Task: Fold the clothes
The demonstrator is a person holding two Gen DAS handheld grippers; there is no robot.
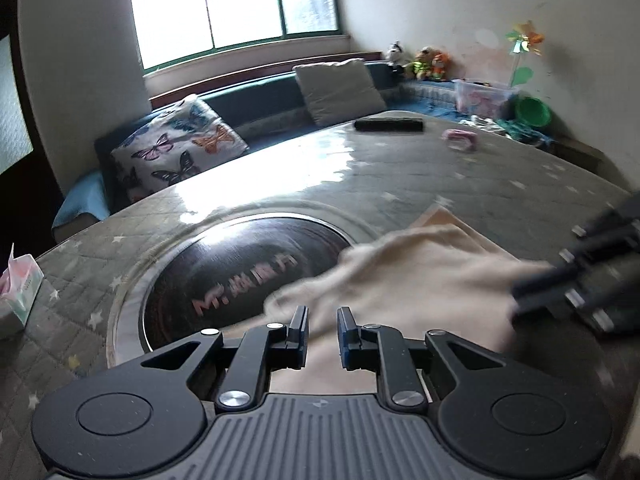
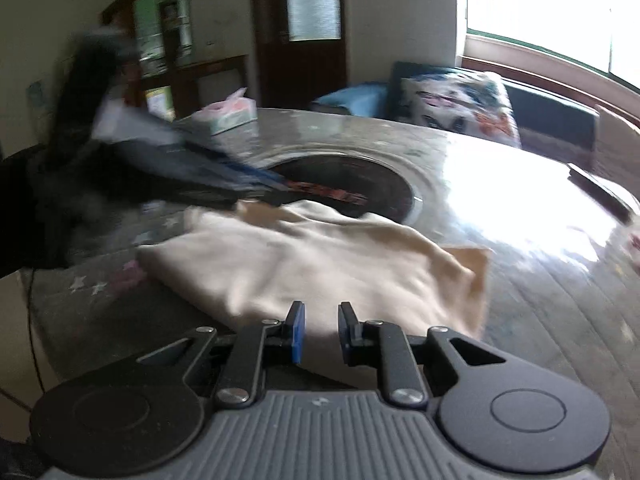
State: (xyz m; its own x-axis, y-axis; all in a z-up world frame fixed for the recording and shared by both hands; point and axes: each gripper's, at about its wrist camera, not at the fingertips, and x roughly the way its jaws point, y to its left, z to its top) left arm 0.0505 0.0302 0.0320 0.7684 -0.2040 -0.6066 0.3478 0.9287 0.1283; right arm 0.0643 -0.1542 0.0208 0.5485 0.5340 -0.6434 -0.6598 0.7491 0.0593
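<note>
Left tool (image 1: 322,332): fingers spread with a gap between the blue pads, nothing pinched; it hovers over the near edge of the cream garment (image 1: 400,280).
Right tool (image 2: 321,330): fingers likewise apart and empty, above the garment's near edge; in the left wrist view it shows as a blurred black shape at the garment's right side.
Cream garment: one piece, folded into a rough rectangle with a second layer's corner showing under its far end; it lies flat on the counter (image 1: 380,168), its far left corner overlapping the rim of the dark round inset (image 1: 248,268).
Dark round inset: one glossy black disc with red lettering, ringed by a pale border, sunk into the counter just beyond the garment.
Counter: grey quilted cover with small stars under a shiny clear sheet that glares in the window light.
On the counter: one tissue pack (image 1: 18,292) far left of the garment; one flat black object (image 1: 389,124) and one small pink item (image 1: 460,139) at the far edge beyond it.
Room: a bench seat along the wall past the counter carries two cushions, one butterfly cushion (image 1: 176,148) and one grey cushion (image 1: 340,90); a large window (image 1: 236,4) above it; a dark wooden door (image 2: 304,32) further left of the garment.
Far right corner: some plush toys (image 1: 428,62), one clear plastic box (image 1: 484,96), one green bucket (image 1: 532,111), one pinwheel (image 1: 524,42).
</note>
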